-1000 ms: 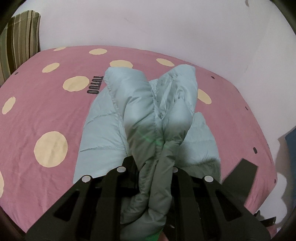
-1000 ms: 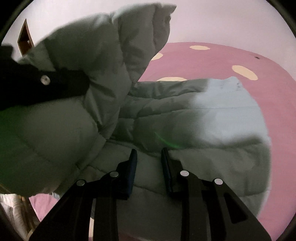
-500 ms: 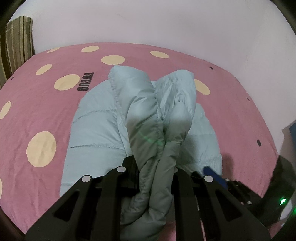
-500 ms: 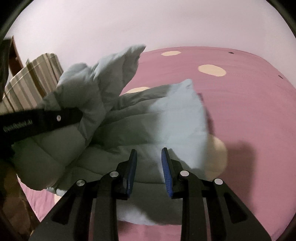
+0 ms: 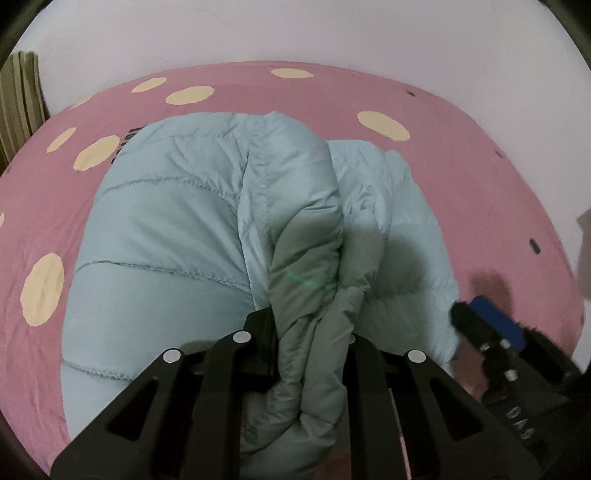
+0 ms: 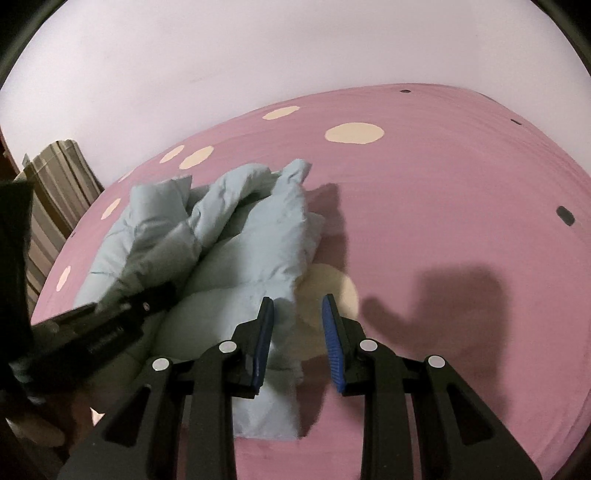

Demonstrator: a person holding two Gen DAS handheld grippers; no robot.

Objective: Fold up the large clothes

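Note:
A pale blue quilted puffer jacket (image 5: 166,236) lies on the pink bed. My left gripper (image 5: 310,325) is shut on a bunched fold of the jacket, low over its near part. In the right wrist view the jacket (image 6: 251,258) lies heaped at the left, and the left gripper (image 6: 147,306) shows clamped on it. My right gripper (image 6: 297,314) is open and empty, hovering over the jacket's right edge and the sheet. It also shows at the lower right of the left wrist view (image 5: 480,325).
The bed sheet (image 6: 443,206) is pink with cream dots. A white wall (image 5: 295,33) stands behind the bed. A striped pillow (image 6: 55,192) lies at the bed's far left. The gripper's shadow falls on the sheet at the right.
My left gripper has lowered the held fold towards the bed, spreading the jacket. My right gripper has drawn back and right off the jacket, now over its edge.

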